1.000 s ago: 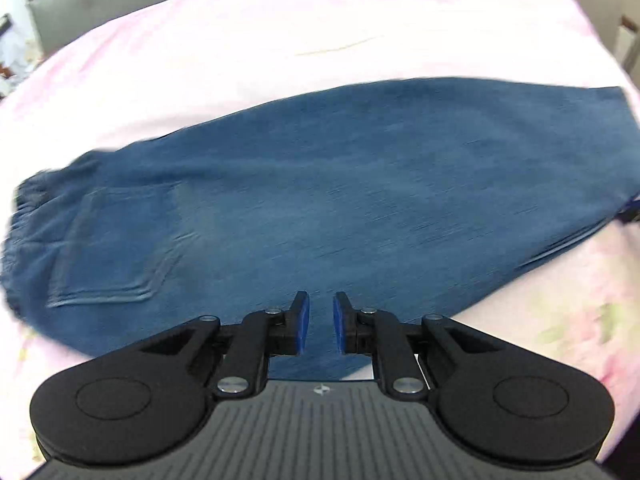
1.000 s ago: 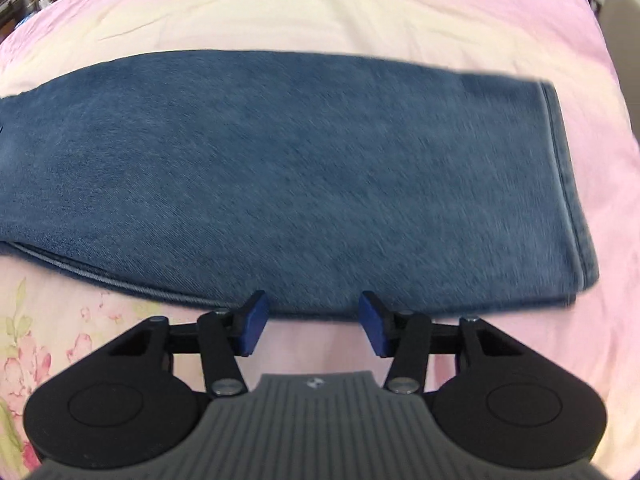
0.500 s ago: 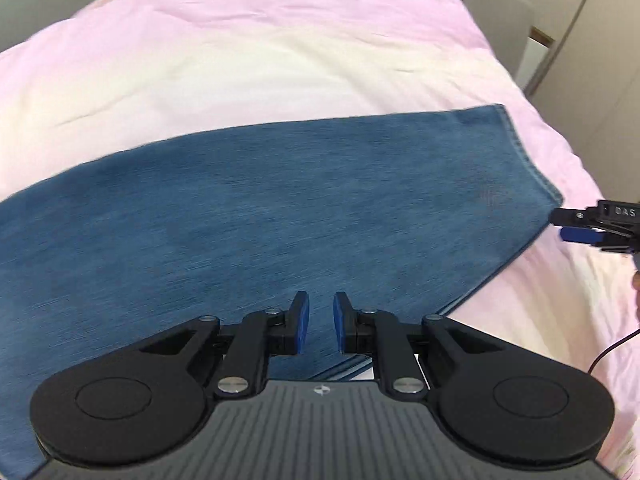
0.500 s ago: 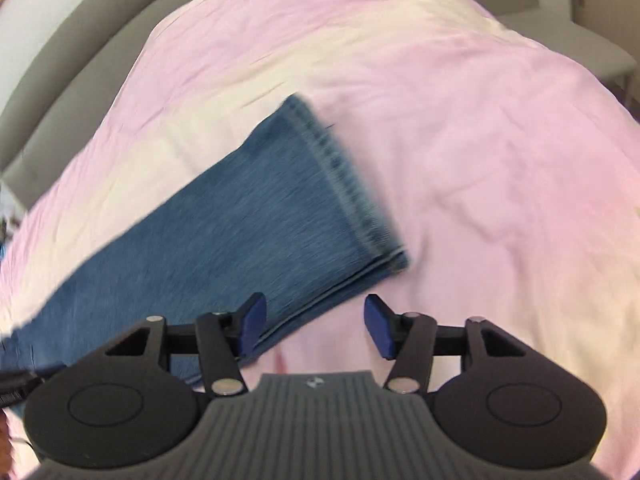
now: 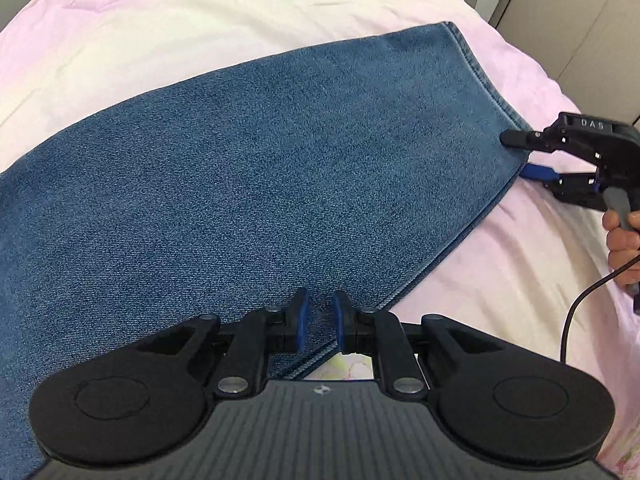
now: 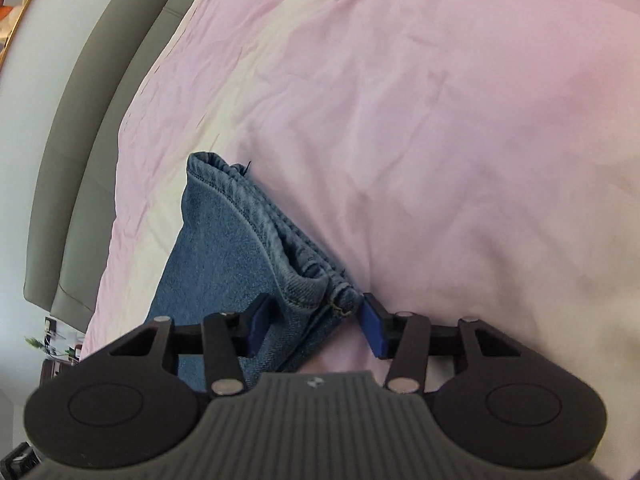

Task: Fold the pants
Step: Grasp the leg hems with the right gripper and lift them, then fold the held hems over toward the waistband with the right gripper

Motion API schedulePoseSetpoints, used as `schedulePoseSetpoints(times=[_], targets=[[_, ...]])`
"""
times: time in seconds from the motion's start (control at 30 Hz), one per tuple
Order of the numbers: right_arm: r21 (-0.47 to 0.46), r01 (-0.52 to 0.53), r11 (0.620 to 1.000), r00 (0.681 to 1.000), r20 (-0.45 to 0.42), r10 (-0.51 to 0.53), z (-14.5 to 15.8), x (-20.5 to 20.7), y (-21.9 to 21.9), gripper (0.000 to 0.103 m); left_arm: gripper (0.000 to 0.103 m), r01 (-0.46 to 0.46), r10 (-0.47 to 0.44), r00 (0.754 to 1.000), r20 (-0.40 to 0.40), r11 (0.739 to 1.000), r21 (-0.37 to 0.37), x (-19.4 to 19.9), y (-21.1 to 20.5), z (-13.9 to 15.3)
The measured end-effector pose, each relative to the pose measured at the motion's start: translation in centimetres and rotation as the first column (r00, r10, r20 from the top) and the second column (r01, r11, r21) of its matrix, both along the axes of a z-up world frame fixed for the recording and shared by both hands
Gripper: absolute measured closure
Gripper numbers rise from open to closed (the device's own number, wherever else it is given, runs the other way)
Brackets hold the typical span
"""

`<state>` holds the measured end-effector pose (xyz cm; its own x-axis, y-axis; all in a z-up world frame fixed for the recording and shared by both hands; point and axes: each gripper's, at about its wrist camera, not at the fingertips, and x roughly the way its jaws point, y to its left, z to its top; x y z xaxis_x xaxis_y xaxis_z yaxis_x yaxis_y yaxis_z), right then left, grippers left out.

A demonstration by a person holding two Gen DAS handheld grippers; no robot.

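- The pants lie flat on the bed, already doubled leg on leg, both hems stacked at one end.
- The crosswise folds look not yet made; the leg is at full length.
- The right tongs stand apart, straddling the near hem corner, not clamped on it.
- The left tongs are nearly together over the long edge, a narrow gap between them, gripping nothing that I can see.
- Likely next: pinch the hem and carry it toward the waist.

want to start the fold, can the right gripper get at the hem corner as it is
Probably yes: the right gripper is open, its fingers either side of the hem corner of the pants, with nothing in between.
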<state>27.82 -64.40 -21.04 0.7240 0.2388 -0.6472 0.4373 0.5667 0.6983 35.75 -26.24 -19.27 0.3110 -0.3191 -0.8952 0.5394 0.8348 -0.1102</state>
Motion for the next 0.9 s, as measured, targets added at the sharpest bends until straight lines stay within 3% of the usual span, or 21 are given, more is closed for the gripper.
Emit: schedulePoseSetpoints(times=[0.17, 0.33, 0.47, 0.57, 0.67, 0.73, 0.9], targets=[[-0.039, -0.011, 0.999, 1.000, 0.015, 0.012, 1.6, -0.2, 0.0, 0.081, 0.088, 0.058, -0.062, 0.997, 0.055, 0.995, 0.081, -1.2, -1.2, -0.2], [-0.132, -0.078, 0.988, 0.994, 0.069, 0.087, 6.6, -0.1, 1.7, 0.086, 0.092, 0.056, -0.065, 0.994, 0.091, 0.994, 0.099, -2.4, -1.3, -0.7], [-0.243, -0.165, 0.956, 0.972, 0.127, 0.200, 12.6, 0.5, 5.5, 0.087, 0.092, 0.058, -0.071, 0.991, 0.112, 0.992, 0.114, -3.0, -1.5, -0.9], [-0.298, -0.225, 0.928, 0.948, 0.155, 0.280, 16.4, 1.2, 9.2, 0.088, 0.092, 0.050, -0.058, 0.992, 0.110, 0.996, 0.079, -3.1, -0.9, -0.4], [-0.352, -0.259, 0.900, 0.926, 0.173, 0.334, 19.8, 2.0, 12.9, 0.088, 0.089, 0.021, -0.020, 0.997, 0.077, 1.000, -0.010, -3.4, 1.2, 1.3], [-0.384, -0.285, 0.878, 0.908, 0.185, 0.376, 21.7, 2.5, 15.3, 0.088, 0.089, 0.011, -0.006, 0.996, 0.085, 0.998, -0.062, -4.3, 3.7, 2.9], [-0.439, -0.376, 0.816, 0.855, 0.175, 0.488, 24.3, 3.6, 22.9, 0.087, 0.086, -0.051, 0.064, 0.988, 0.141, 0.994, -0.100, -6.0, 11.9, 6.6]])
